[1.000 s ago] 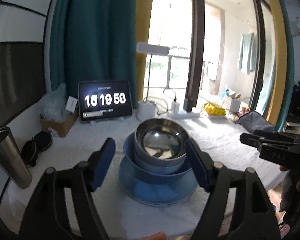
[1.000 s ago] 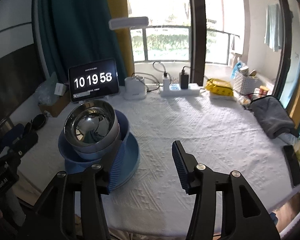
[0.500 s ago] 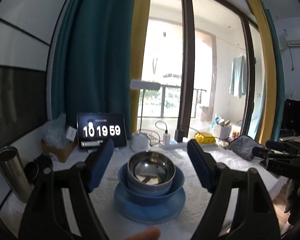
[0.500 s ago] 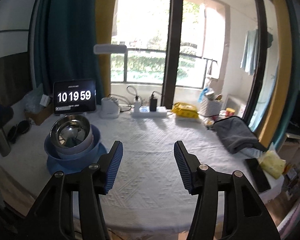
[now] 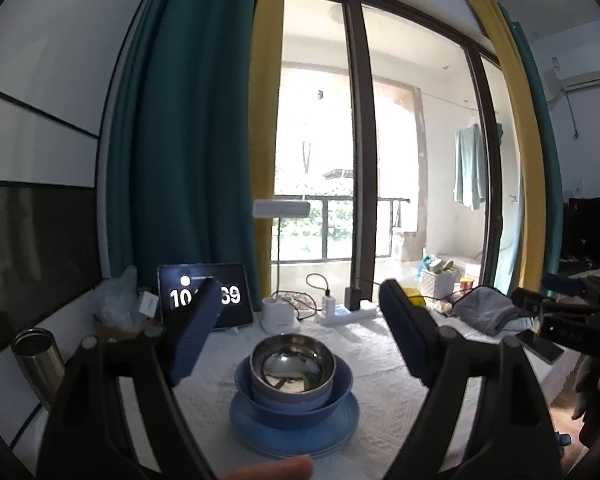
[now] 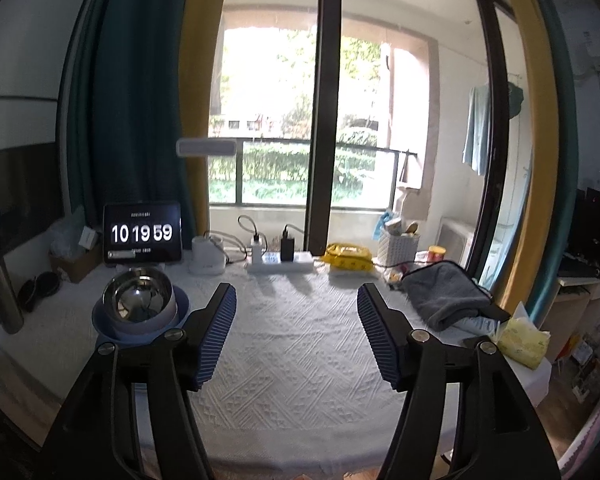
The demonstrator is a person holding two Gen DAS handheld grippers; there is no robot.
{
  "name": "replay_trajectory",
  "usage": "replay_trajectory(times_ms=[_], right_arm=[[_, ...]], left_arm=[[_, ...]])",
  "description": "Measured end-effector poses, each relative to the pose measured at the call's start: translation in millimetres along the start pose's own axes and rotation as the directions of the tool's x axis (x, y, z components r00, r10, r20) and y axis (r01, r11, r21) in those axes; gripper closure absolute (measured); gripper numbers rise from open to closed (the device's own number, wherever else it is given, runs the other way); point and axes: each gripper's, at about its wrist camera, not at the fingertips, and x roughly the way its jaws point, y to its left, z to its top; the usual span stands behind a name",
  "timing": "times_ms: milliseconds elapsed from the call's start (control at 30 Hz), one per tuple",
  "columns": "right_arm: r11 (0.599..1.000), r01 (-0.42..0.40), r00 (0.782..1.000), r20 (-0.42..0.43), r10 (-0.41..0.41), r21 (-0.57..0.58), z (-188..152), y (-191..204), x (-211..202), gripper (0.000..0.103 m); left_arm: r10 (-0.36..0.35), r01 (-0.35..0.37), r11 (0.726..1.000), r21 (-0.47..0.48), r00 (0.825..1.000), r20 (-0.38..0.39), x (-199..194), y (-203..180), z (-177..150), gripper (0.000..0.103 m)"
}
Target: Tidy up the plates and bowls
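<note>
On the white-clothed surface (image 6: 300, 344) a shiny steel bowl (image 5: 293, 363) sits nested in a blue bowl (image 5: 296, 398) on a blue plate (image 5: 294, 426), the plate clear only in the left view, while left gripper (image 5: 300, 332) and right gripper (image 6: 296, 332) hold their fingers spread, empty.

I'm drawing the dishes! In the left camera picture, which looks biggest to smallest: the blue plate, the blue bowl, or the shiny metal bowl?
1. blue plate, widest, at the bottom.
2. blue bowl, sitting on the plate.
3. shiny metal bowl, nested on top.
They are stacked together, so nearness hardly changes this.
</note>
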Motion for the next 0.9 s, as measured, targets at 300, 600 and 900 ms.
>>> replay_trajectory(times_ms=[300, 600, 900], right_arm=[[1.0, 0.008, 1.0, 0.024, -0.008, 0.01, 3.7, -5.6, -9.8, 0.036], [1.0, 0.0, 1.0, 0.02, -0.001, 0.016, 2.5, -5.5, -9.3, 0.036], [1.0, -0.003, 1.0, 0.015, 0.003, 0.01, 2.8, -2.9, -6.6, 0.035]], left_arm=[[-0.005, 0.005, 1.0, -0.024, 1.0, 0.004, -2.7, 2.5, 1.5, 0.021], [-0.016, 0.016, 0.999, -0.045, 1.0, -0.001, -6.9, 6.8, 1.2, 0.021], [-0.02, 0.019, 0.998, -0.054, 1.0, -0.01, -5.5, 7.8, 0.3, 0.021]])
